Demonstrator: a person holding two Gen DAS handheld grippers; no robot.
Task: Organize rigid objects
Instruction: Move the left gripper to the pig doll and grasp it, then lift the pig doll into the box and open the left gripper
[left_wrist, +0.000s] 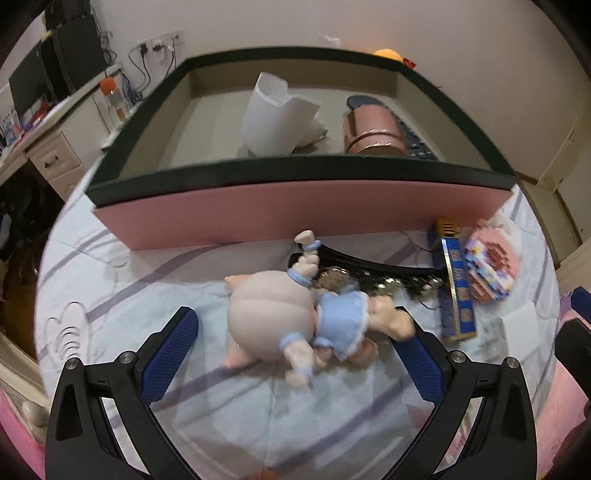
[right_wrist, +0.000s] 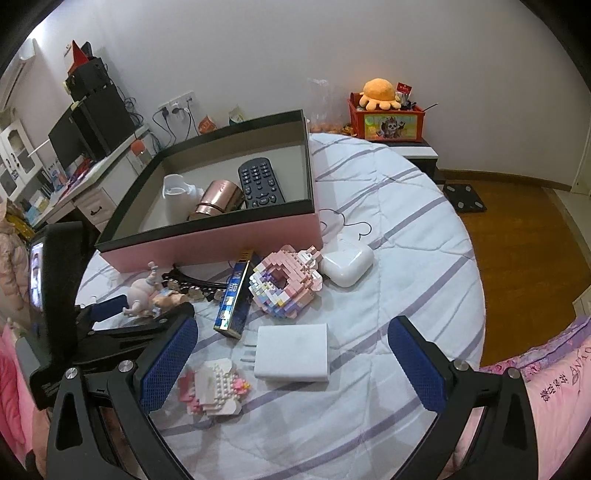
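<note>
A pink doll figurine in a blue dress (left_wrist: 295, 321) lies on the bed between the wide-open fingers of my left gripper (left_wrist: 295, 332); the fingers do not touch it. It also shows in the right wrist view (right_wrist: 147, 291), with the left gripper (right_wrist: 140, 310) around it. My right gripper (right_wrist: 291, 350) is open and empty above a white charger block (right_wrist: 291, 352). A pink box with a dark rim (right_wrist: 207, 243) (left_wrist: 295, 218) holds a white cup (right_wrist: 177, 199), a copper tumbler (right_wrist: 218, 203) and a black remote (right_wrist: 260, 182).
On the bed lie a blue-gold box (right_wrist: 234, 295), a pink brick donut (right_wrist: 284, 284), a white earbud case (right_wrist: 347, 264), a small pink-white brick model (right_wrist: 218, 384) and a black studded band (right_wrist: 195, 288). A desk (right_wrist: 74, 184) stands left, wooden floor right.
</note>
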